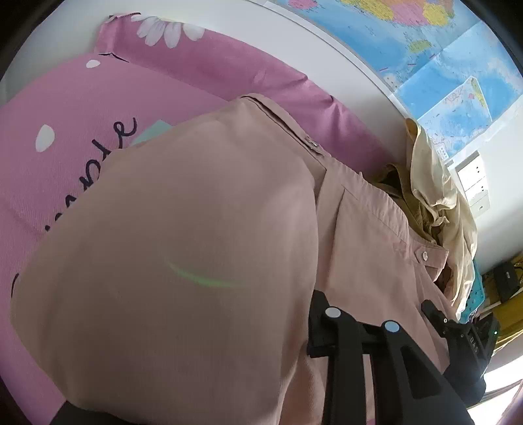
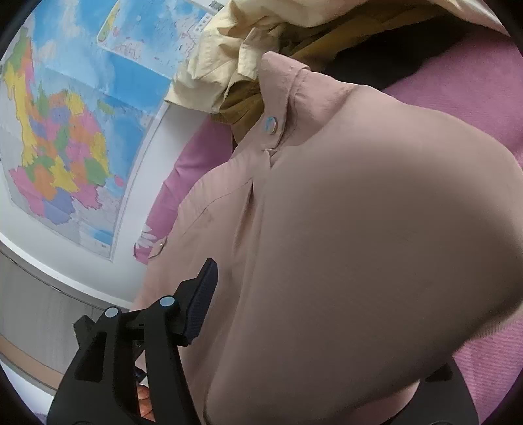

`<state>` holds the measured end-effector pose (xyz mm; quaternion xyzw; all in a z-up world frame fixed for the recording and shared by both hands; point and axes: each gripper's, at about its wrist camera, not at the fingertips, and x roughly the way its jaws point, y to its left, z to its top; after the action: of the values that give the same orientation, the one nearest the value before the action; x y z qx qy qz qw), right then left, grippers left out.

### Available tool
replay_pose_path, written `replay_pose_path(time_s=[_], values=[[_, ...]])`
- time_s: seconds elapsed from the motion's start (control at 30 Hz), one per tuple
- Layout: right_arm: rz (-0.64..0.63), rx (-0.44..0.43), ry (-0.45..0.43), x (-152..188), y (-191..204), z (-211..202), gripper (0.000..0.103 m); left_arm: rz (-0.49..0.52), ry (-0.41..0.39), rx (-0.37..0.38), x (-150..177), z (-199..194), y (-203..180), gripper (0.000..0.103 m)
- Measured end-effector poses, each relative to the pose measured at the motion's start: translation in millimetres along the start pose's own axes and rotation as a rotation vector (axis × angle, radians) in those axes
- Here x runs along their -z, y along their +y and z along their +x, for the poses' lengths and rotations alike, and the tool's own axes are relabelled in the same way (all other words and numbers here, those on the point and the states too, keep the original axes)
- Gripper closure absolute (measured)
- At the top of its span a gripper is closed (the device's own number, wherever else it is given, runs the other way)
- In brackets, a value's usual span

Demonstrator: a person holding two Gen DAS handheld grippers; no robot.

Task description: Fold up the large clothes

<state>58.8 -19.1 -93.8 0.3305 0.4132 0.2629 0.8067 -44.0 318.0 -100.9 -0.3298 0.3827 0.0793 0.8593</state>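
A dusty pink button shirt (image 1: 183, 255) fills both views and hangs close to the lenses over the pink bed sheet (image 1: 65, 108). In the left wrist view the cloth covers my left gripper's fingertips; its jaws are hidden. In the right wrist view the shirt (image 2: 359, 229) billows over my right gripper; one dark finger pad (image 2: 201, 297) shows at the left, pressed against the cloth. The collar and a pearly button (image 2: 270, 125) face up. The other gripper's black body (image 1: 464, 346) shows at the lower right of the left wrist view.
A heap of pale yellow and mustard clothes (image 1: 438, 209) lies beyond the shirt, against the white wall. A coloured map (image 2: 65, 130) hangs on that wall. A pink pillow with daisy print (image 1: 170, 29) lies at the head of the bed.
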Motion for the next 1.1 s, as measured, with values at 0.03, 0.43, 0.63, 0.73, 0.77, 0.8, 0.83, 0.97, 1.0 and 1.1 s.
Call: replay_pose_path(time_s=[0.03, 0.43, 0.63, 0.73, 0.77, 0.8, 0.83, 0.97, 1.0, 1.1], values=[[0.000, 0.008, 0.003, 0, -1, 1, 0.053, 0.000, 0.000, 0.002, 0, 0, 0, 0.072], [0.088, -0.056, 0.031, -8, -18, 5, 0.068, -0.044, 0.034, 0.142, -7, 4, 2, 0.033], [0.093, -0.099, 0.051, -8, -25, 9, 0.086, -0.060, 0.043, 0.065, -11, 9, 3, 0.069], [0.054, -0.111, 0.053, -9, -19, 6, 0.089, -0.074, 0.066, 0.099, -13, 10, 8, 0.078], [0.033, -0.108, 0.053, -9, -15, 5, 0.089, -0.065, 0.068, 0.097, -13, 10, 7, 0.079], [0.011, -0.109, 0.054, -9, -11, 3, 0.089, -0.059, 0.066, 0.095, -13, 10, 6, 0.081], [0.002, -0.111, 0.051, -9, -9, 2, 0.089, -0.054, 0.065, 0.094, -13, 9, 5, 0.082], [-0.048, -0.114, 0.049, -11, 3, -4, 0.090, -0.034, 0.061, 0.100, -17, 5, 3, 0.084], [-0.070, -0.109, 0.048, -12, 7, -6, 0.090, -0.028, 0.060, 0.104, -18, 4, 2, 0.085], [-0.123, -0.101, 0.043, -15, 23, -11, 0.090, 0.004, 0.056, 0.111, -23, -4, -3, 0.088]])
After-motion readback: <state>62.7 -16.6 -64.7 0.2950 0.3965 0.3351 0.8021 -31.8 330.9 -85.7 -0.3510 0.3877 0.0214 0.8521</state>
